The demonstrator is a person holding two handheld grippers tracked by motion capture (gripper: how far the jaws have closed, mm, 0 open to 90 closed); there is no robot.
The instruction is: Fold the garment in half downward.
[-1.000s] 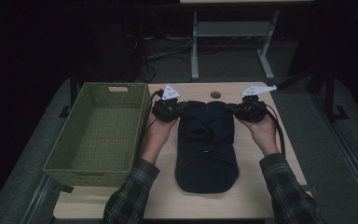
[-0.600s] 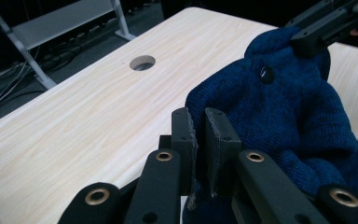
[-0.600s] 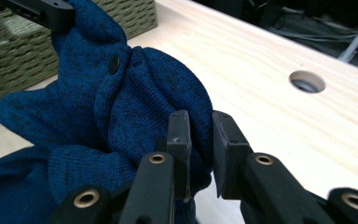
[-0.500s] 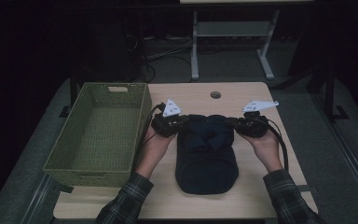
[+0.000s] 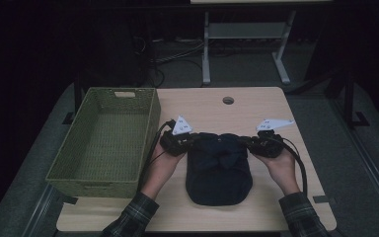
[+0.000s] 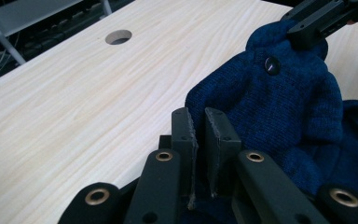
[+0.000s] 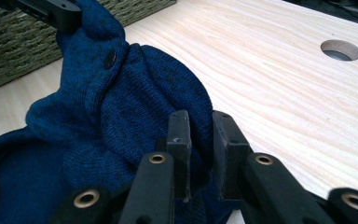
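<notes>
A dark blue knitted garment [image 5: 219, 168] with a dark button [image 6: 272, 65] lies bunched on the wooden table [image 5: 227, 116]. My left gripper [image 5: 192, 142] is shut on the garment's far left corner. Its pads [image 6: 186, 133] pinch blue knit [image 6: 284, 102] low between them. My right gripper [image 5: 250, 143] is shut on the far right corner, with fabric [image 7: 121, 107] caught between its jaws [image 7: 198, 119]. Both corners are raised and pulled towards the person, so the far edge is doubled over the rest. Each gripper view also shows the other gripper's black jaw on the cloth.
A green woven basket [image 5: 150, 123] stands with nothing in it at the left of the table, close to my left hand. A round cable hole [image 5: 228, 100] sits near the far edge. Bare wood lies beyond the garment and to its right.
Both grippers have come towards the person and slightly lower, carrying the garment's far edge with them. The garment now looks shorter, its far part folded over.
</notes>
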